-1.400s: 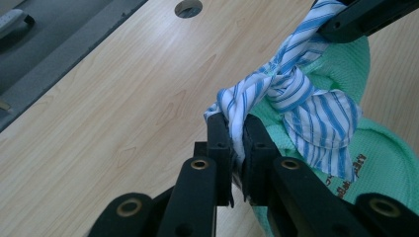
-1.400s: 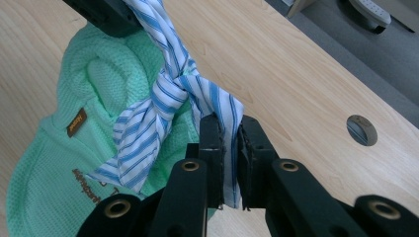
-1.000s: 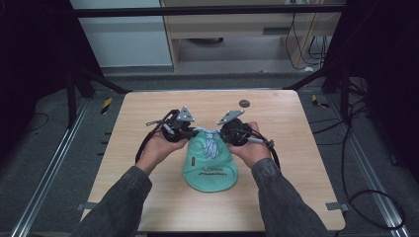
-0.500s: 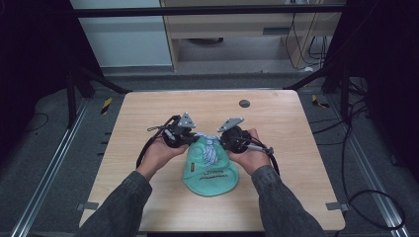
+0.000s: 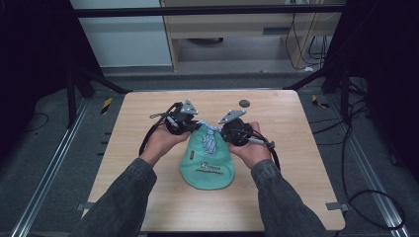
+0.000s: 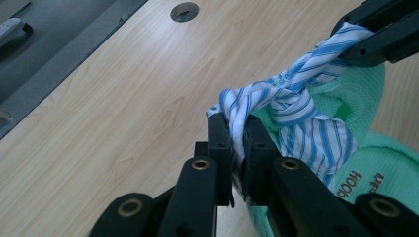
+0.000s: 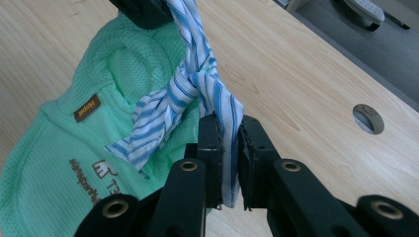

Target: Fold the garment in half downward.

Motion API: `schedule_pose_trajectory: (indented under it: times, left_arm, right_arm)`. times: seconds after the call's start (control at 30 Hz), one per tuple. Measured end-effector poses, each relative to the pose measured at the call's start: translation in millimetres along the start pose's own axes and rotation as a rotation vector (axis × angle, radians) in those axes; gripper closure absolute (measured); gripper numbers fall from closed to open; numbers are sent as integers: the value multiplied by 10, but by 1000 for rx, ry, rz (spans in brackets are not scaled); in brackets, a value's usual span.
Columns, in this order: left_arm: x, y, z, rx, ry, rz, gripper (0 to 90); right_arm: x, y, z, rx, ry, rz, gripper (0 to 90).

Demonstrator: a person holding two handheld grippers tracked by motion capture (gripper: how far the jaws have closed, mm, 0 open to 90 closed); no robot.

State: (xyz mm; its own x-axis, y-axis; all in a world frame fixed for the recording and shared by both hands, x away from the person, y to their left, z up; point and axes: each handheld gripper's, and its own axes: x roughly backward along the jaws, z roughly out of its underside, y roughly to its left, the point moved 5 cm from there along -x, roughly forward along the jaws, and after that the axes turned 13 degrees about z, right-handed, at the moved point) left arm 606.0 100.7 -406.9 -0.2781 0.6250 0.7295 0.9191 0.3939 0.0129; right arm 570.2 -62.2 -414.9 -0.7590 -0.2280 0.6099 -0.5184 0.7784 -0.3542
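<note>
So on the left, the left gripper [image 5: 184, 122] has its fingers clamped on one end of the striped cloth tie [image 5: 209, 140]; in the left gripper view you can see the blue-and-white strip pinched tight between the pads. The tie runs across to the right with a knot roughly in the middle, sitting right over the mouth of the green mesh bag [image 5: 207, 165]. The bag lies mid-table, its long axis running from the knot back toward the person, closed end nearest them.

Over on the right, the right gripper [image 5: 232, 129] has its fingers clamped on the other end of the tie. So the strip's long axis goes pretty much straight between the two grippers, each about equally close to the knot. My guess is the next bit is pulling the ends apart sideways to cinch it.

Room looks fine: bare wooden table [image 5: 148, 108] on both sides, edges well off, and the round hole [image 5: 244, 103] sits beyond the right hand, out of the way.
</note>
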Motion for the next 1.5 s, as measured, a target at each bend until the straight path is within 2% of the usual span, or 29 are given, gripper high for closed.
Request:
schedule_pose_trajectory:
  times: [0.17,0.3,0.43,1.03,1.13,1.23,1.4,1.5]
  left_arm:
    - [-26,-99,98,-22,23,6,836]
    - [-51,-193,177,-27,20,13,835]
    - [-67,-303,255,-50,33,16,832]
    - [-67,-629,483,-43,12,65,826]
    - [-67,-632,481,-50,17,70,834]
    - [-75,-578,452,-46,14,64,842]
    - [-94,-418,341,-44,11,45,845]
    - [-90,-296,232,-22,-4,53,845]
  right_arm:
    - [10,68,84,12,2,-11,804]
    - [9,142,181,18,6,-21,801]
    - [14,193,271,17,12,-27,798]
    - [72,362,539,2,21,-73,742]
    - [84,381,559,-7,21,-79,716]
    - [95,398,573,-5,26,-82,715]
    - [113,369,511,-16,15,-72,748]
    - [117,336,453,-23,6,-59,774]
